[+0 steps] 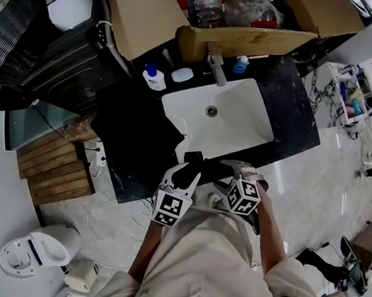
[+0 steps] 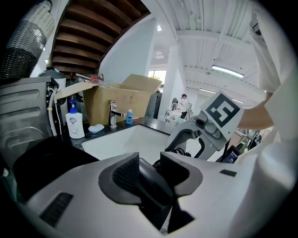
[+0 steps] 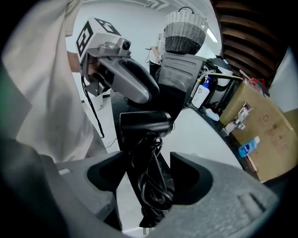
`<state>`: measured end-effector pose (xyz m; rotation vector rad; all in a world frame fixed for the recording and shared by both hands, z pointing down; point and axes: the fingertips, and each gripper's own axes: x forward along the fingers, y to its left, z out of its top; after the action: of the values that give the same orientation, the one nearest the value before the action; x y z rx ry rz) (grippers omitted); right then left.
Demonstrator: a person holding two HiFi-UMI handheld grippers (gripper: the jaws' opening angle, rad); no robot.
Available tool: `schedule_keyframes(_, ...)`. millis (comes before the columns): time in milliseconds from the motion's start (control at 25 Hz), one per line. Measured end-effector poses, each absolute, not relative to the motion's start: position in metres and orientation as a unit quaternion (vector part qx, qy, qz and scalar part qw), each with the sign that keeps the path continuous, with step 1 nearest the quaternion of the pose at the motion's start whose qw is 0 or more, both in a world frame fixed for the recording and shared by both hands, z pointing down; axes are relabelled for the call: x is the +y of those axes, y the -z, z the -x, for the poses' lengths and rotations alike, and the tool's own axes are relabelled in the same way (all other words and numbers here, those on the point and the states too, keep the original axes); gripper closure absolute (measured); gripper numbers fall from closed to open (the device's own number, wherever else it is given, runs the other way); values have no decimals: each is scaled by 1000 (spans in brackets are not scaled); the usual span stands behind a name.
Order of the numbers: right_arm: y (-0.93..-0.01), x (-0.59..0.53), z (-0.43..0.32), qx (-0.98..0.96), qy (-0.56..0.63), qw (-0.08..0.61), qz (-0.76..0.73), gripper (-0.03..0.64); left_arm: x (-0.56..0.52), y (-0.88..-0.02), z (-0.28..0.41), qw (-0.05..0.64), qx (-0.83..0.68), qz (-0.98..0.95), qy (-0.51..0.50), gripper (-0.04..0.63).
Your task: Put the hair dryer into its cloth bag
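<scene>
Okay, I have both grippers at the front edge of the sink [image 1: 238, 126], on the side nearest the person. My left gripper [image 2: 148, 173] is clamped tight on a smooth black part of the hair dryer [image 3: 144, 122], which is held just in front of the sink's front rim. My right gripper [image 3: 146, 179] has its jaws spread wide. The dryer's handle and its coiled cord [image 3: 154, 188] run between them, but neither pad presses on anything. The black cloth bag [image 1: 133, 131] lies on the dark counter to the left of the sink in the head view, close to the grippers, and the dryer is not in it. A soap bottle [image 1: 155, 78] stands behind the sink's left corner
</scene>
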<state>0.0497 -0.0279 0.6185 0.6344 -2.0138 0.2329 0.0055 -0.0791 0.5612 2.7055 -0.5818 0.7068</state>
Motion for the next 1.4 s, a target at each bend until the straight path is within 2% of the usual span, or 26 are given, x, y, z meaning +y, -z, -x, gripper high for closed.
schedule_keyframes(720, -667, -32, -47, -810, -89, 548, -192, 330, -84, -567, 12, 139, -197, -937, -252, 453)
schedule_keyframes(880, -668, -28, -44, -819, -78, 545, -162, 404, -86, -570, 15, 140, -197, -937, -252, 453)
schedule_keyframes(1400, -657, -29, -40, -832, -92, 511, -198, 422, -100, -575, 32, 143, -217, -932, -251, 453)
